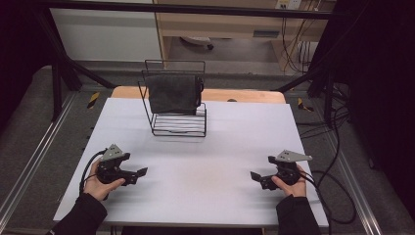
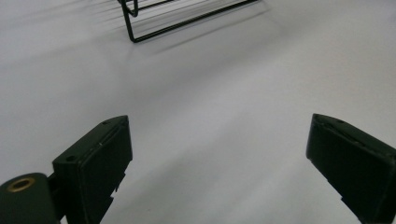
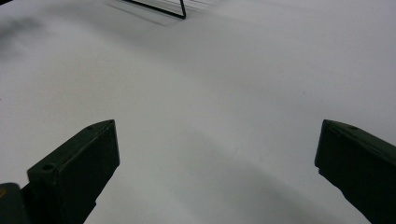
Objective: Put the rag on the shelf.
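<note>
1. The bench (image 1: 195,161) is white and flat. A person stands at its near edge with a gripper in each hand.
2. The left gripper (image 1: 139,175) sits low over the near left part of the bench. A hand (image 1: 100,185) holds it from behind.
3. Its jaws are wide open. They hold nothing. In the left gripper view there is bare white bench between the two black jaws.
4. The right gripper (image 1: 255,177) sits low over the near right part of the bench. The other hand (image 1: 292,186) holds it.
5. Its jaws are wide open too, and they hold nothing. The right gripper view shows bare bench between them.
6. The two grippers point in toward each other, well apart.
7. A black wire rack (image 1: 178,122) stands at the far middle of the bench. It is well apart from both grippers.
8. A dark cloth (image 1: 172,93) hangs over the top of the rack and drapes down its front.
9. A bottom corner of the rack (image 2: 140,35) shows at the top of the left gripper view. Another corner shows at the top of the right gripper view (image 3: 180,13).
10. Black cables trail from both grippers.
</note>
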Action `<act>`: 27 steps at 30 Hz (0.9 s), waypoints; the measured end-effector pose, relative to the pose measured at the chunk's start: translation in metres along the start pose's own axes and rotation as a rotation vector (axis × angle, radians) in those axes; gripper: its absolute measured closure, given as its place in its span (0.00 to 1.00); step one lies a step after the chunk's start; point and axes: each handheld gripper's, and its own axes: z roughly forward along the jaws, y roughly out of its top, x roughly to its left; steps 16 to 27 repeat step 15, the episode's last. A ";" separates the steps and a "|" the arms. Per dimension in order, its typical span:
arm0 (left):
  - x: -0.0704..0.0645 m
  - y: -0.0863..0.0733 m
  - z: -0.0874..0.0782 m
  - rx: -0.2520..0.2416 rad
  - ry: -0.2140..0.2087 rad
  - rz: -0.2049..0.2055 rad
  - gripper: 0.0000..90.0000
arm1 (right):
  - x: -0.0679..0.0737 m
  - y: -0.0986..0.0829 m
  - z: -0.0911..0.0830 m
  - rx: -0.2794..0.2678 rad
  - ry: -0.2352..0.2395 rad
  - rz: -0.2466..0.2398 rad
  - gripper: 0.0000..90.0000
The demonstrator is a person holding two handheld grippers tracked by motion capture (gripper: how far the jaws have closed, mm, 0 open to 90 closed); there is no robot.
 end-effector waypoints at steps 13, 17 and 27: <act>0.003 -0.014 -0.002 0.008 -0.002 0.014 0.08 | -0.004 -0.014 -0.003 0.029 0.001 0.002 0.01; 0.002 -0.014 -0.002 0.013 -0.002 0.017 0.08 | -0.004 -0.015 -0.003 0.028 0.001 -0.004 0.01; 0.002 -0.014 -0.002 0.013 -0.002 0.017 0.08 | -0.004 -0.015 -0.003 0.028 0.001 -0.004 0.01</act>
